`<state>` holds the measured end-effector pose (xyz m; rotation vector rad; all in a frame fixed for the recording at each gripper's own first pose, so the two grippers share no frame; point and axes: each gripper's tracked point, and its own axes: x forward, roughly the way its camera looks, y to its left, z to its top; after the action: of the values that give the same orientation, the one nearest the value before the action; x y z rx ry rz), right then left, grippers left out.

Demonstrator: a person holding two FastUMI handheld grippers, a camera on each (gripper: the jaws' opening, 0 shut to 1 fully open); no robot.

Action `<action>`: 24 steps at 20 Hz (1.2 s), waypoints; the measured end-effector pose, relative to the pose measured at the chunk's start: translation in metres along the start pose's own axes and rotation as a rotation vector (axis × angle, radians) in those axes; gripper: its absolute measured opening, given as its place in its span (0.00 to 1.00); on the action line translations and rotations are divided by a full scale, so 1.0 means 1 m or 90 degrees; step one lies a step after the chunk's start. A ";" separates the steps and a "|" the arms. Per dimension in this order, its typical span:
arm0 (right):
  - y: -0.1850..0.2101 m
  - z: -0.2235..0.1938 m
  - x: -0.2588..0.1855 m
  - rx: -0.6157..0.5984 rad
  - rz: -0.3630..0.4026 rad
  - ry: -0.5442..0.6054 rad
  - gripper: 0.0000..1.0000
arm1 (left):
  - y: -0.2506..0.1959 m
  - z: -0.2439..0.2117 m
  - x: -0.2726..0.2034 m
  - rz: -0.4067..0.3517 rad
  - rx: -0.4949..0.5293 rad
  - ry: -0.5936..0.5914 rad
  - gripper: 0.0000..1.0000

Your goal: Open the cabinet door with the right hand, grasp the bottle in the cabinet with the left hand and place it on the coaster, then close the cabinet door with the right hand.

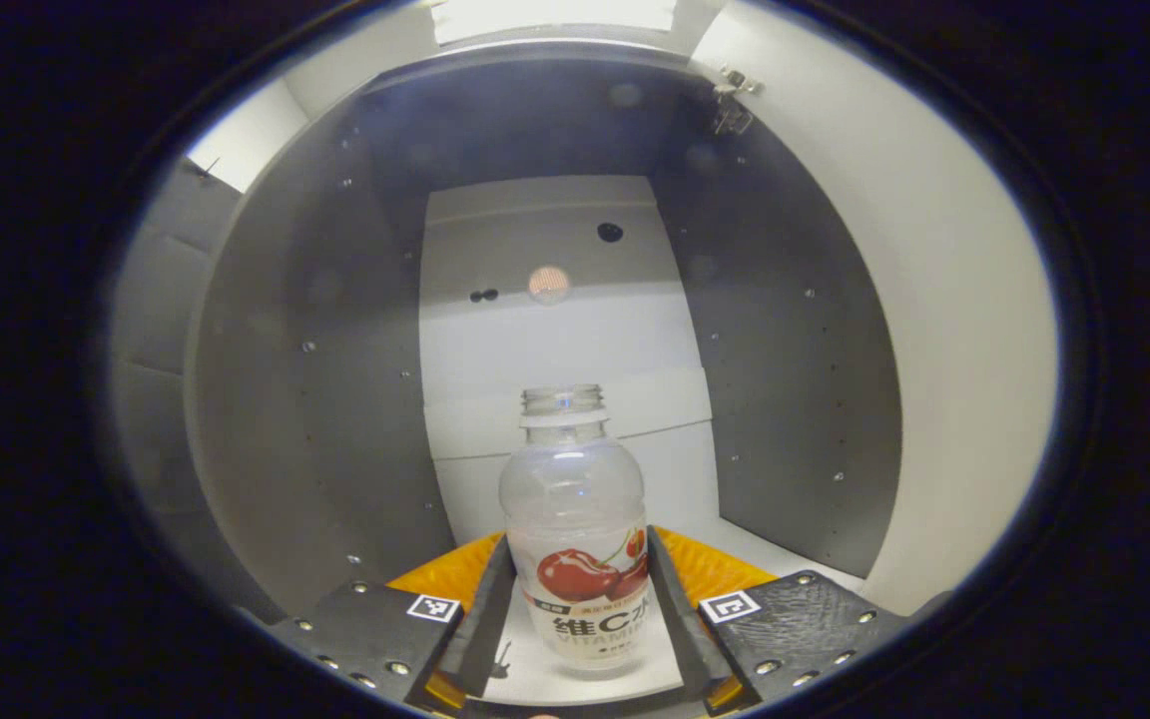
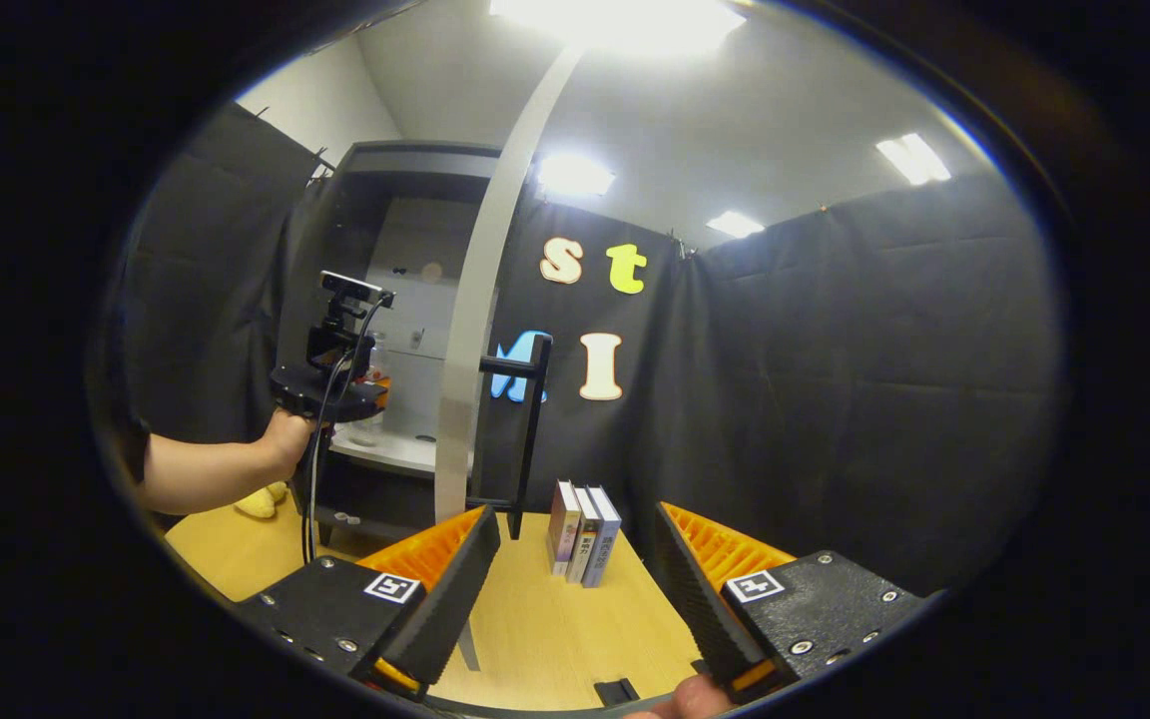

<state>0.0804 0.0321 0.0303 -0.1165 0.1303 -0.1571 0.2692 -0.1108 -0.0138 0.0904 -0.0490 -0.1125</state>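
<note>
A clear bottle (image 1: 575,519) with a cherry label and no cap stands on the white shelf (image 1: 735,544) inside the grey cabinet. My left gripper (image 1: 580,539) reaches into the cabinet, and both fingertips touch the bottle's sides at the label. In the right gripper view, a hand holds that left gripper (image 2: 330,389) at the cabinet shelf. The cabinet door (image 2: 475,340) stands open, seen edge-on, with its black bar handle (image 2: 532,429) facing me. My right gripper (image 2: 575,519) hangs open over the wooden table (image 2: 555,639), apart from the door.
Three books (image 2: 585,534) stand upright on the table by the door's foot. A small dark flat piece (image 2: 620,689) lies at the table's near edge. A yellow object (image 2: 261,502) lies under the person's forearm. Black cloth walls close in the booth.
</note>
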 end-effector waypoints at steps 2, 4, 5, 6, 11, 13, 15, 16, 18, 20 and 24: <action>-0.009 -0.005 -0.001 0.017 0.018 -0.002 0.96 | 0.002 0.008 -0.006 0.010 0.006 -0.009 0.76; -0.021 -0.008 -0.002 0.032 0.036 -0.003 0.95 | 0.010 0.015 -0.012 0.039 0.012 -0.014 0.72; -0.027 -0.011 -0.003 0.037 0.044 -0.004 0.95 | 0.014 0.019 -0.016 0.060 0.024 -0.019 0.72; -0.034 -0.014 -0.003 0.037 0.049 -0.003 0.95 | 0.019 0.025 -0.019 0.087 0.039 -0.024 0.72; -0.053 -0.029 -0.003 0.050 0.087 -0.010 0.95 | 0.019 0.027 -0.020 0.126 0.023 -0.018 0.67; -0.054 -0.037 0.000 0.049 0.111 -0.012 0.95 | 0.016 0.026 -0.019 0.164 0.031 -0.007 0.75; -0.056 -0.047 0.005 0.050 0.132 -0.008 0.95 | 0.016 0.026 -0.019 0.190 0.035 0.002 0.75; -0.060 -0.051 0.008 0.050 0.132 -0.008 0.95 | 0.017 0.027 -0.020 0.201 0.035 0.001 0.76; -0.064 -0.060 0.015 0.055 0.136 -0.007 0.95 | 0.016 0.027 -0.021 0.227 0.042 -0.010 0.75; -0.071 -0.075 0.023 0.061 0.125 0.006 0.95 | 0.016 0.027 -0.020 0.243 0.048 -0.019 0.75; -0.076 -0.106 0.035 0.063 0.094 0.044 0.95 | 0.019 0.026 -0.020 0.265 0.054 -0.022 0.75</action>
<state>0.0883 -0.0588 -0.0689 -0.0020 0.1995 -0.0202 0.2501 -0.0921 0.0133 0.1612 -0.1058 0.3037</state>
